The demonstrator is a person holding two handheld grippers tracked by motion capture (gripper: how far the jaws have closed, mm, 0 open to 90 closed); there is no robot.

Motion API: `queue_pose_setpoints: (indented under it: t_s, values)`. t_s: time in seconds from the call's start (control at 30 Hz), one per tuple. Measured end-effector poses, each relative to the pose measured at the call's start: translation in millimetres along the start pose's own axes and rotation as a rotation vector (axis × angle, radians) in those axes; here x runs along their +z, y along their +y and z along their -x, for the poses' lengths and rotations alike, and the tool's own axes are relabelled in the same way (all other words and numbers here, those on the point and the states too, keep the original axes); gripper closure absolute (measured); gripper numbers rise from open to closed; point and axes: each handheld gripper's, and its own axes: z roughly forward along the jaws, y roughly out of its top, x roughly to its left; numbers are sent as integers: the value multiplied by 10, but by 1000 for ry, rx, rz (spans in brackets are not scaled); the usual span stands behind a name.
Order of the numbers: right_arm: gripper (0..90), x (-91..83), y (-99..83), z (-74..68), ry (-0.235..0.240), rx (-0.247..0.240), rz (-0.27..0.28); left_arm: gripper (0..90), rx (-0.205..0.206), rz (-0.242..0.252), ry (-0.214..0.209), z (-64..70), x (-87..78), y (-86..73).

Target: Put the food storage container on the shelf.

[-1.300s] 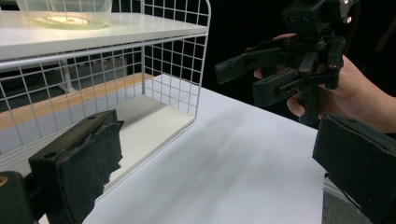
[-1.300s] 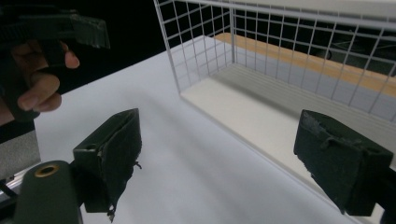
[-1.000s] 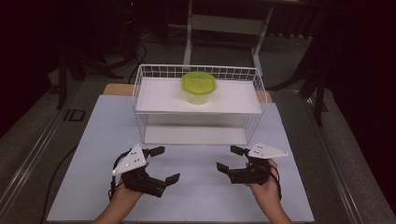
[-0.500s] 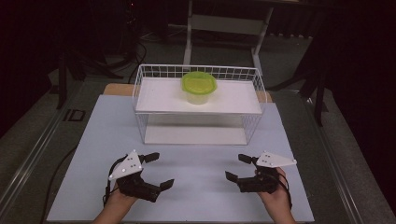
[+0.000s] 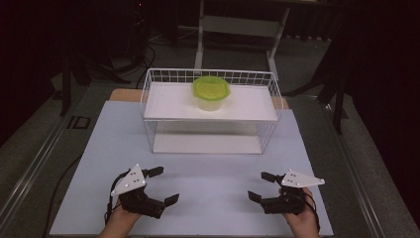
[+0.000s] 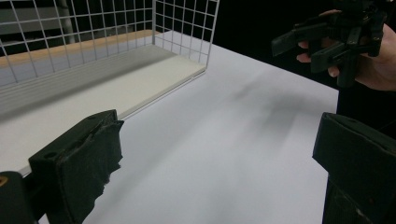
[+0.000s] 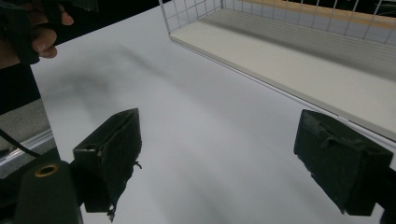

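Observation:
A clear tub with a green lid (image 5: 211, 91) stands on the upper shelf of a white wire rack (image 5: 247, 105) at the back of the table. My left gripper (image 5: 165, 185) is low at the front left, open and holding nothing, its jaws pointing right. My right gripper (image 5: 258, 186) mirrors it at the front right, also open and holding nothing. In the left gripper view the jaws of the left gripper (image 6: 215, 163) stand wide over bare table, with the right gripper (image 6: 336, 37) farther off. The right gripper (image 7: 224, 154) has its jaws equally wide apart.
The rack's lower shelf (image 6: 116, 88) lies just beyond both grippers, with its corner (image 7: 187, 32) near the right one. A pale mat (image 5: 213, 168) covers the table between the rack and the grippers. Dark floor and stand legs (image 5: 200, 34) lie behind.
Both grippers have drawn back toward the table's near edge and moved a little farther apart. Both have stayed open. The tub and the rack have not moved.

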Motion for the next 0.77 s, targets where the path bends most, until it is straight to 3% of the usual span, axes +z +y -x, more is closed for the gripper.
queue_pose_setpoints:
  t_s: [0.5,0.77]
  values:
    - [150,26,-125,66,-34,-24,-20,18,31,-3,35,32,-23,-46]
    - [150,57,-147,72,-31,-30,-38,18,44,-7,32,33,-20,-57]
